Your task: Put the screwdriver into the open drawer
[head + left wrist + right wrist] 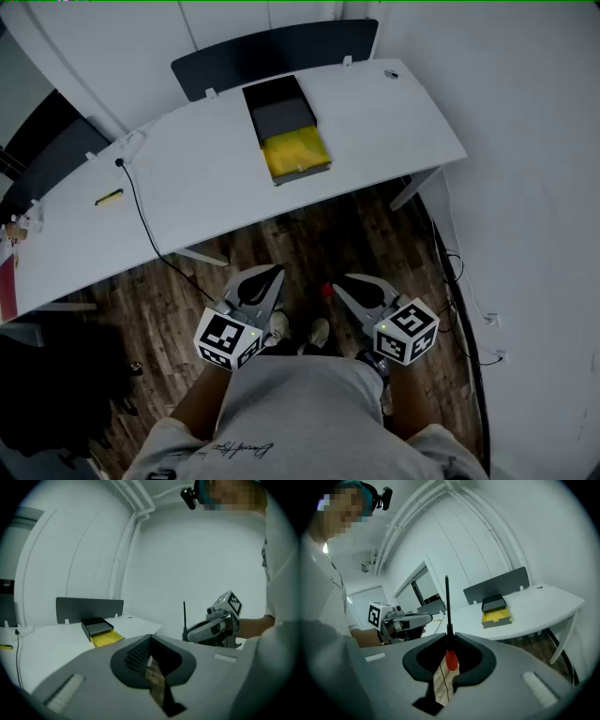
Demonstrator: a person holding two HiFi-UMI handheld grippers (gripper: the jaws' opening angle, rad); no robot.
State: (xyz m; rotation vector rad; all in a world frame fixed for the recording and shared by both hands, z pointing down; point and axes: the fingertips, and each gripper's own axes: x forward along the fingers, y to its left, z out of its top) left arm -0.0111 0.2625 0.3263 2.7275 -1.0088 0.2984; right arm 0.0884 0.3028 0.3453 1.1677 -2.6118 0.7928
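I stand on the wooden floor, well back from the white table point(394, 122). My right gripper point(343, 282) point(448, 637) is shut on a screwdriver point(451, 660). Its red handle point(326, 291) sits between the jaws and its black shaft point(447, 599) sticks straight up. My left gripper point(273, 274) point(151, 638) is level with it on the left, jaws together and empty. On the table a black drawer unit point(279, 108) has its yellow drawer point(298, 155) point(497, 617) point(105, 639) pulled open toward me. The left gripper view also shows the right gripper point(213, 627) and the shaft point(184, 616).
A dark divider panel point(272, 52) stands behind the drawer unit. A black cable point(141, 211) runs over the table's front edge, and a yellow-green pen point(109, 197) lies to the left. Table legs point(411, 190) stand below, and a white wall closes in on the right.
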